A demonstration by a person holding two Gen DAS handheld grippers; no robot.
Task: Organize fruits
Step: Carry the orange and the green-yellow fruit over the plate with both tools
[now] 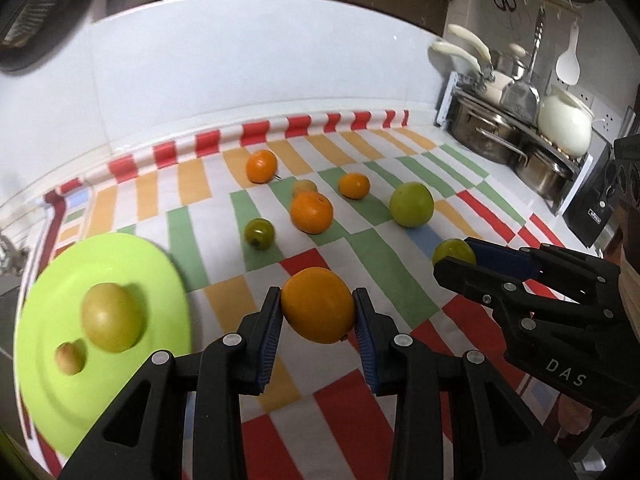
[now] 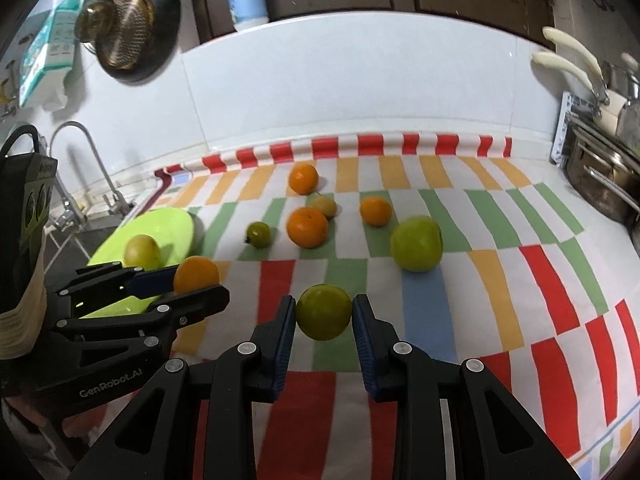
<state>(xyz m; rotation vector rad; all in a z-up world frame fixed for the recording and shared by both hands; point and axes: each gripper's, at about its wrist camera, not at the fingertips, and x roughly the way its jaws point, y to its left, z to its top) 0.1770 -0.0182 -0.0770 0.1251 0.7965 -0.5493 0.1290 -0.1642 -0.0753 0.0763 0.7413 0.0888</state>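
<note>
My left gripper [image 1: 318, 308] is shut on an orange [image 1: 318, 305] and holds it above the striped cloth, just right of the lime-green plate [image 1: 168, 280]. The plate carries a yellow-green fruit [image 1: 112, 319] and a small tan fruit [image 1: 70, 358]. My right gripper [image 2: 324, 316] is shut on a small green fruit [image 2: 324, 312]; it also shows in the left wrist view [image 1: 454, 254]. Loose on the cloth lie three oranges [image 1: 311, 212], a big green apple [image 1: 412, 205], a small dark green fruit [image 1: 259, 233] and a yellowish fruit [image 1: 304, 187].
The striped cloth [image 1: 360, 420] covers the counter up to the white tiled wall. Steel pots [image 1: 486, 128] and a white kettle [image 1: 564, 122] stand at the right. A sink with a tap [image 2: 76, 168] lies beyond the plate at the left.
</note>
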